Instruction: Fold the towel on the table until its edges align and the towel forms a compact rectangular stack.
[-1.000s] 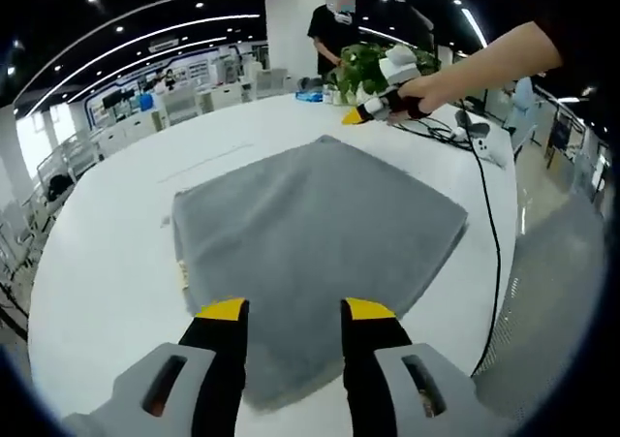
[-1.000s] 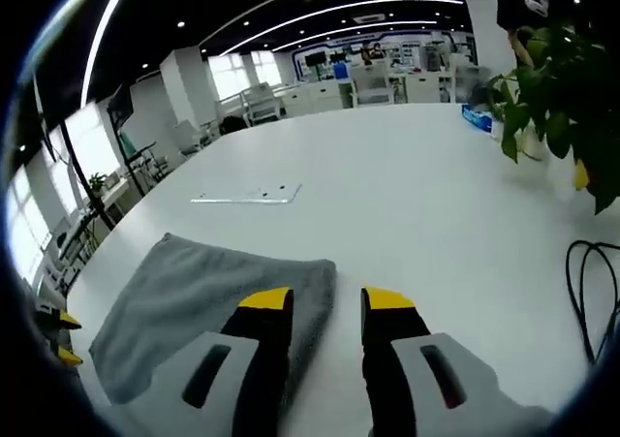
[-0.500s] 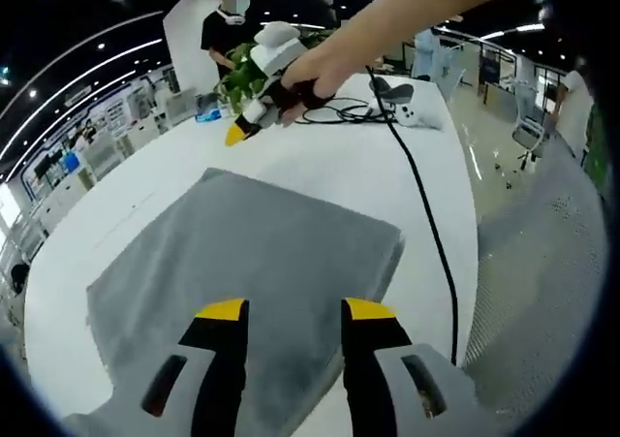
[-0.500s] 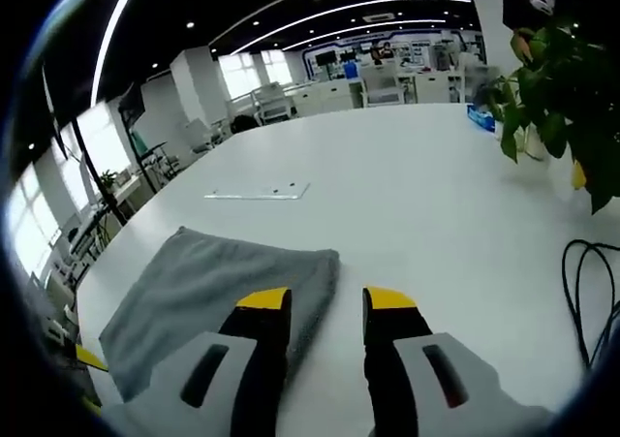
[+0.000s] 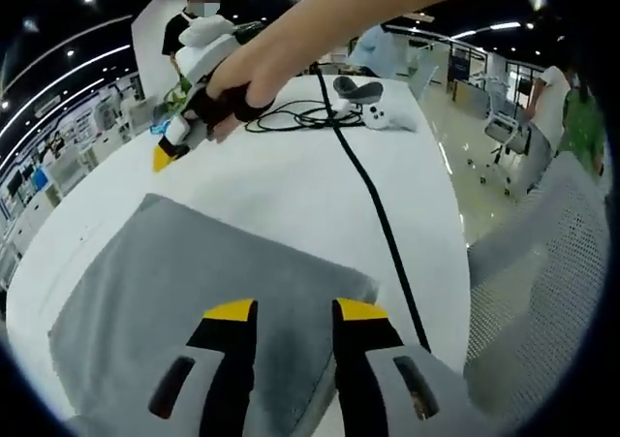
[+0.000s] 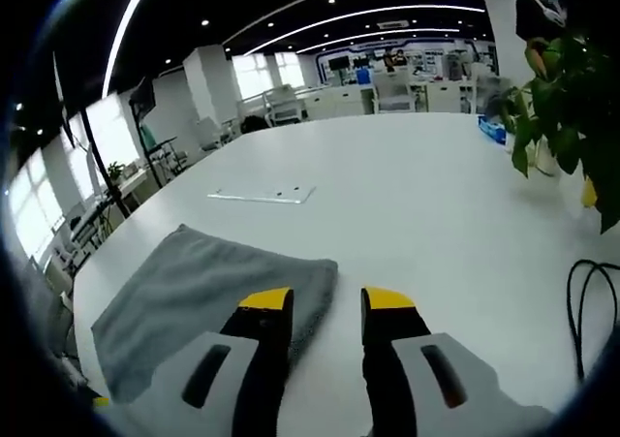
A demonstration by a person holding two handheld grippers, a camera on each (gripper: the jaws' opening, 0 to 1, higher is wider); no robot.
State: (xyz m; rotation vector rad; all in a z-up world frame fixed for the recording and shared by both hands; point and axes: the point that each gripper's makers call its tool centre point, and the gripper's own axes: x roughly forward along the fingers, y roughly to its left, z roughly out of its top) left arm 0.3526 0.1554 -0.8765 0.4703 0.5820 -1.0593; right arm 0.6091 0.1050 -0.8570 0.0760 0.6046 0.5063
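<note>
The grey towel [image 5: 184,292] lies flat on the white table [image 5: 291,175], folded into a rough rectangle. My left gripper [image 5: 295,311] hovers open over the towel's near corner, with nothing between its yellow-tipped fingers. Beyond the towel's far edge a hand holds my right gripper [image 5: 167,154] just above the table. In the right gripper view the towel [image 6: 194,287] lies to the lower left. The right gripper [image 6: 327,301] stands open above the towel's corner and the bare table beside it.
A black cable [image 5: 373,204] runs across the table past the towel, towards a white controller [image 5: 387,117]. A mesh chair [image 5: 542,292] stands off the table's edge. A potted plant [image 6: 567,108], a clear strip [image 6: 260,195] and a cable loop [image 6: 591,301] lie ahead of the right gripper.
The left gripper's view has swung and closed in on the towel's near corner, so the hand with the right gripper now shows further left. The right gripper's view has barely shifted.
</note>
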